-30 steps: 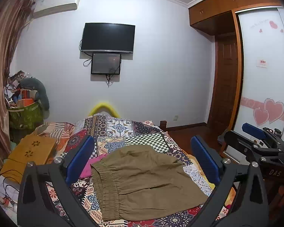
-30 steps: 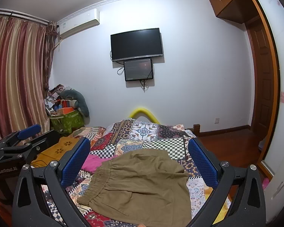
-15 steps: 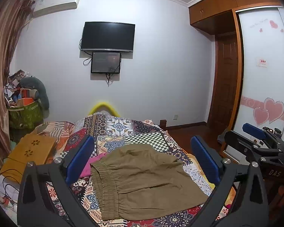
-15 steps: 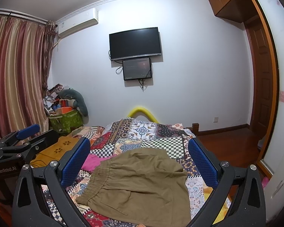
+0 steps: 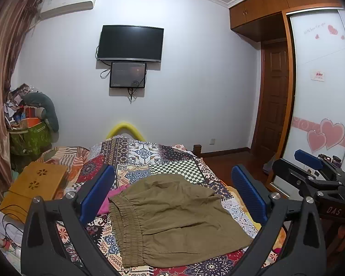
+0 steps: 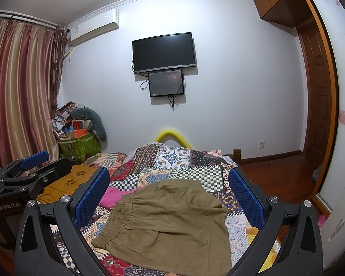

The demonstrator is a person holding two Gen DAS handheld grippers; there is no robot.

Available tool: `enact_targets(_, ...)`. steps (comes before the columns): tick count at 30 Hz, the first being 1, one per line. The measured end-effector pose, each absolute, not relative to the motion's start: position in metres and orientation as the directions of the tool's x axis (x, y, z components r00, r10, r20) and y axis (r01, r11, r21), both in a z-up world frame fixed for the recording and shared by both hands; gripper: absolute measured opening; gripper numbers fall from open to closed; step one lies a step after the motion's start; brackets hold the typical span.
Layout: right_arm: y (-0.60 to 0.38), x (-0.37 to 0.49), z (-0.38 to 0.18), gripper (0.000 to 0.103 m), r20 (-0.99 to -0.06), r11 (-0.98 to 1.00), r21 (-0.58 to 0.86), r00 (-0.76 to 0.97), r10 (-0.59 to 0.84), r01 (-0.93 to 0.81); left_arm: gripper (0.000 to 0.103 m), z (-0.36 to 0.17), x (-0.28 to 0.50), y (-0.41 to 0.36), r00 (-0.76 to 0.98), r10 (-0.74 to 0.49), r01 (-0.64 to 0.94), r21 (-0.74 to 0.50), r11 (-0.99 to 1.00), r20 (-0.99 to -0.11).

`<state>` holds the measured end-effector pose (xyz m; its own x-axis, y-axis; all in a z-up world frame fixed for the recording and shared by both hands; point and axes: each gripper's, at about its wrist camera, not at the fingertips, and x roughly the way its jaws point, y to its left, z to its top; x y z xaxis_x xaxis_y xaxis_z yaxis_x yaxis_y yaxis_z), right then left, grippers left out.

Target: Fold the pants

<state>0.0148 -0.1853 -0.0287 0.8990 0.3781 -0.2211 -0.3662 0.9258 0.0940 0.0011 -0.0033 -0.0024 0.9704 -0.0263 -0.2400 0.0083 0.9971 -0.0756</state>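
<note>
One olive pants [image 5: 172, 216] bundle, elastic-gathered waistband, on patchwork quilt [image 5: 149, 158].

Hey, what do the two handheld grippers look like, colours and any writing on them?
Both the left gripper and right gripper have black frames with silver bolts and textured blue pads. The left one's body reads "GenRobot.AI"; the right one's shows "DAS".

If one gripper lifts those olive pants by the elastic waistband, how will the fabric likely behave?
The olive pants lie flat with soft creases on the patchwork quilt, so they probably hang limp rather than hold shape. The gathered waistband looks thicker, likely a firmer pinch point. The thin cloth seems light.
</note>
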Motion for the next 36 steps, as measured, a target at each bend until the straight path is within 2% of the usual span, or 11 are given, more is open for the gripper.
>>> enact_targets(36,-0.1869,0.0181,-0.0296,0.103,-0.241,0.929,0.098,0.897,0.371,-0.358,0.103,-0.0074,0.0085,0.0038,0.967,-0.042,0.021,-0.084,0.996,-0.253)
